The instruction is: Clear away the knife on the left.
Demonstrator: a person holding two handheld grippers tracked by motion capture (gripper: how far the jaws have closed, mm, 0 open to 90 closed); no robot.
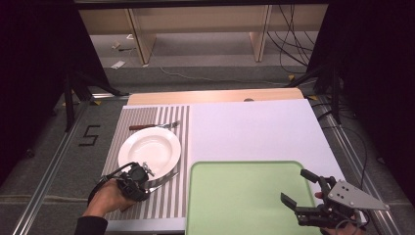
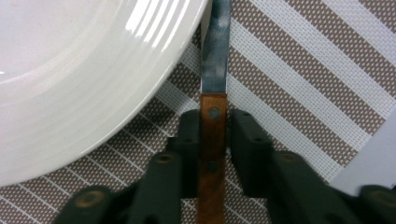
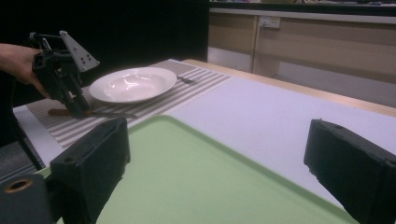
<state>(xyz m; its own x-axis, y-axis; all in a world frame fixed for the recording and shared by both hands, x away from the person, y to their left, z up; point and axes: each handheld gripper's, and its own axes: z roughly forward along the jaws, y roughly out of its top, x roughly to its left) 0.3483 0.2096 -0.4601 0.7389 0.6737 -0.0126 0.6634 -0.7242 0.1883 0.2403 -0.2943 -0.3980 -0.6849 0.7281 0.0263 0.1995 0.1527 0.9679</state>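
Notably, "5" (image 1: pixel 89 135) marked on floor (image 1: pixel 58 161), left of table (image 1: pixel 254 127).

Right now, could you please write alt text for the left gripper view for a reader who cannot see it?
The left hand-held gripper is closed on the wooden handle of a knife lying on a brown-and-white striped placemat. The blade points away, running just beside the rim of a white plate at upper left.

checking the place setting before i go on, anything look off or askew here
Nothing is spilled or broken. The fork lies crosswise beyond the plate rather than beside it. The left gripper is closed on the knife handle.
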